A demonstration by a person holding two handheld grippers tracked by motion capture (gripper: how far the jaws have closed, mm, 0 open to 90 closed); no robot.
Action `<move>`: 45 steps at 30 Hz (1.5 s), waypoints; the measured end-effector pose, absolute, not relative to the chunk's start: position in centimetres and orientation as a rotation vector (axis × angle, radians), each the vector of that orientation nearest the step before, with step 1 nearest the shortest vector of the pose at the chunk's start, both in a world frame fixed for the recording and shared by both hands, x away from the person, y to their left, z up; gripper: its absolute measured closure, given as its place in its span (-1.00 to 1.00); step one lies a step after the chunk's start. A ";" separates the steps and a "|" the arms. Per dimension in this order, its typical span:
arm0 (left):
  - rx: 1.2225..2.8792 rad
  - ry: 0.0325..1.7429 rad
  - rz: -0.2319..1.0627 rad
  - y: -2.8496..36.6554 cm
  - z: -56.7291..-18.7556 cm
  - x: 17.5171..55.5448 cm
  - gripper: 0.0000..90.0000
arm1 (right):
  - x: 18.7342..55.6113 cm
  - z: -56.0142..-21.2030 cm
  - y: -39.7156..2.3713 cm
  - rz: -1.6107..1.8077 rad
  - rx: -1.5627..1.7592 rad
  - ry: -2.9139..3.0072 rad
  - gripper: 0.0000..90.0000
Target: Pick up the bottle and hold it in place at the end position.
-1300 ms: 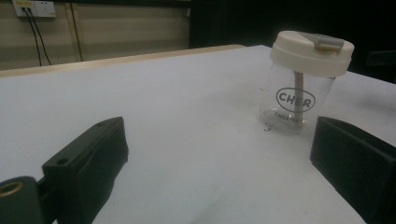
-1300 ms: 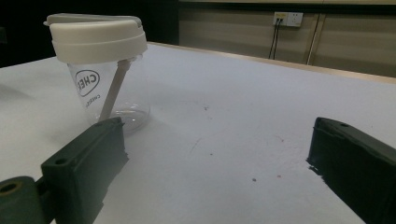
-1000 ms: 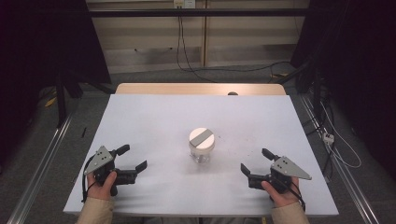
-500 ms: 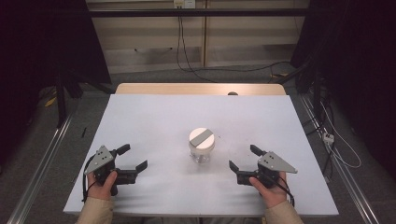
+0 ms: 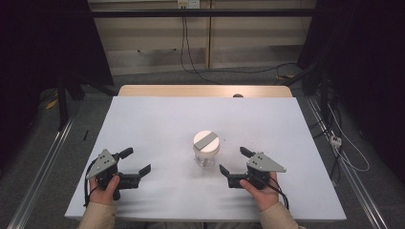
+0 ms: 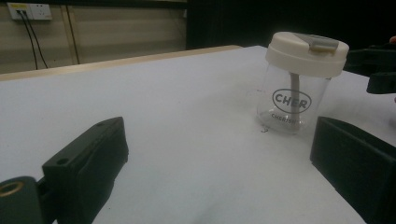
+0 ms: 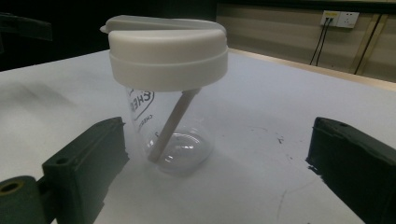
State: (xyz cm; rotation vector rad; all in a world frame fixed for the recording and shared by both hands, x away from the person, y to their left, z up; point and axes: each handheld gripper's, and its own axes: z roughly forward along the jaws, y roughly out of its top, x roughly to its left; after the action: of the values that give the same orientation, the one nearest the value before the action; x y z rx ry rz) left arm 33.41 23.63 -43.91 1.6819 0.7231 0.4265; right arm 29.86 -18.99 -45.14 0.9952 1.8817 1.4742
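1. High view: jar (image 5: pixel 206 149) stands upright on the white surface (image 5: pixel 157 119), clear-walled with a cream lid. Right gripper (image 5: pixel 235 161) sits just beside the jar, on its right and slightly nearer the person, jaws wide apart and empty. Left gripper (image 5: pixel 134 161) rests well apart from the jar on its left, jaws also spread, holding nothing.

2. Left gripper view: jar (image 6: pixel 298 79) appears beyond and between the two spread jaws, toward the right-hand one, with "CHER" printed on its wall and a thin stem hanging inside from the lid. Dark jaws of the other gripper show just past the jar's lid.

3. Right gripper view: jar (image 7: pixel 169 88) is close, lying between the open jaws but nearer the left-hand one; a slanted stem, possibly a straw or spoon handle, runs from the lid to the base.

4. Step in hand, as I judge it: closing the right gripper on the jar. To do it well, centre the jar between the jaws first, grip the clear wall below the lid rather than the lid's rim, and close gently so the light jar does not tip or slide.
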 end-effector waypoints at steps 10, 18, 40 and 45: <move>1.685 0.723 0.425 23.6 -44.0 33.4 -0.91 | 30.4 -45.1 -17.5 1.481 0.979 1.902 -0.91; 1.687 0.718 0.421 23.5 -44.0 33.5 -0.91 | 30.7 -45.2 -16.6 1.489 0.980 1.917 -0.91; 1.700 0.718 0.409 23.5 -44.2 33.5 -0.91 | 31.6 -45.6 -14.9 1.465 1.016 1.946 -0.91; 1.701 0.718 0.408 23.5 -44.2 33.5 -0.91 | 31.8 -45.7 -14.6 1.455 1.023 1.951 -0.91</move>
State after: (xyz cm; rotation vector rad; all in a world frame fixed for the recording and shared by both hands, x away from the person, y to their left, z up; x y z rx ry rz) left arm 33.53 23.50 -44.18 1.7014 0.7181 0.4085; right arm 31.77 -14.56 -45.75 1.0230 1.9508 1.4549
